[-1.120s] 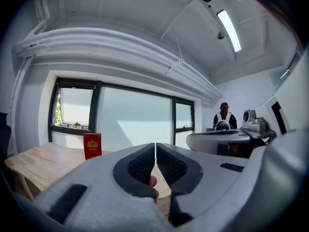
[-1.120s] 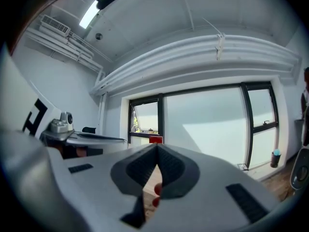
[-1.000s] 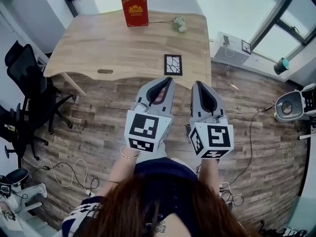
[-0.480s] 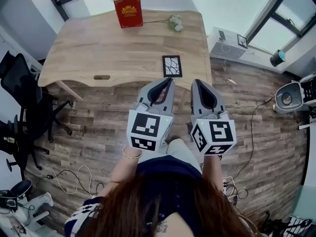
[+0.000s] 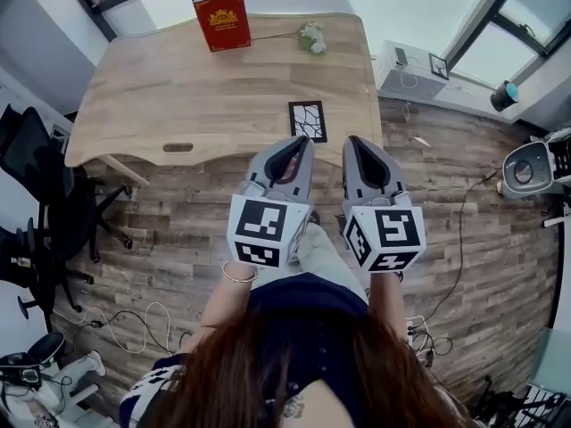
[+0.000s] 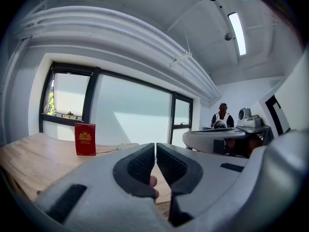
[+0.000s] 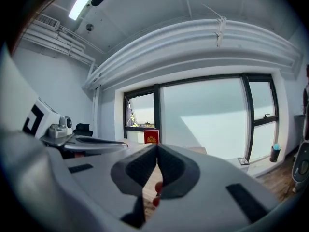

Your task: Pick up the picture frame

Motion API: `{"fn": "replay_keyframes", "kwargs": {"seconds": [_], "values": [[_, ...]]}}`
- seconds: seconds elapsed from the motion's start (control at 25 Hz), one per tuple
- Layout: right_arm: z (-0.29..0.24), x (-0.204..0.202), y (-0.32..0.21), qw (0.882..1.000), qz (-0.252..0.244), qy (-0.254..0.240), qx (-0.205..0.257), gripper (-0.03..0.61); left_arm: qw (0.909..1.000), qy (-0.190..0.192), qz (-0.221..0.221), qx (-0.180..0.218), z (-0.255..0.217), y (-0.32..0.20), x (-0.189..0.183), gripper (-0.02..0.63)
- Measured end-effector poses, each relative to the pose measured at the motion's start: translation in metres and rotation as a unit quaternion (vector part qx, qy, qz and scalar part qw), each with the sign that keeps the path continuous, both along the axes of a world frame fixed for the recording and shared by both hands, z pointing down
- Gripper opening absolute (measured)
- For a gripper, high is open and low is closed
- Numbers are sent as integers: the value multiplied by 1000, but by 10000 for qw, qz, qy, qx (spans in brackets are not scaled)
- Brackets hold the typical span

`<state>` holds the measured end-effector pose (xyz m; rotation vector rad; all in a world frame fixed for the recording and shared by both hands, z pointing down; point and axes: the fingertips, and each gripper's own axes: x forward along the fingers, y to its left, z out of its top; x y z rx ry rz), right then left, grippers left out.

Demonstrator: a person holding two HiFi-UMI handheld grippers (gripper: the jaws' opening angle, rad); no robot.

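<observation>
The picture frame (image 5: 307, 120), black-edged with a white cracked pattern, lies flat on the wooden table (image 5: 178, 87) near its front right edge. My left gripper (image 5: 305, 141) is shut and empty, its tips just short of the frame's near side, over the table edge. Beside it, my right gripper (image 5: 349, 141) is also shut and empty, to the right of the frame. In the left gripper view the jaws (image 6: 155, 146) meet with nothing between them; the right gripper view shows its jaws (image 7: 157, 149) pressed together too. Neither gripper view shows the frame.
A red book (image 5: 221, 19) stands at the table's far edge, with a small white flower (image 5: 311, 38) to its right. A black office chair (image 5: 40, 194) is at the left, cables (image 5: 116, 319) lie on the wooden floor, and a white box (image 5: 410, 68) sits right of the table.
The view has drifted slightly, so the table sits a little more to the left. Both grippers stay shut, side by side, and have edged a little nearer the frame.
</observation>
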<state>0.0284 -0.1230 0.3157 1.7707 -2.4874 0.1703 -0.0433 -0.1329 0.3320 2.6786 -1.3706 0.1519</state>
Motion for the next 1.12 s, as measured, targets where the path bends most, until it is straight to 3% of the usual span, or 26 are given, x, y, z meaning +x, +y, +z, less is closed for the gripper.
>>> {"fn": "replay_keyframes", "kwargs": {"seconds": [0.68,1.12], "values": [[46,13,-105,9978,-296,223,-550,26,9995,61,-165,-278,37,-97,8,32],[93,13,-154,9917,-555,302,-1124,28,9969,86,-280,-735,80,-141,6,34]]}}
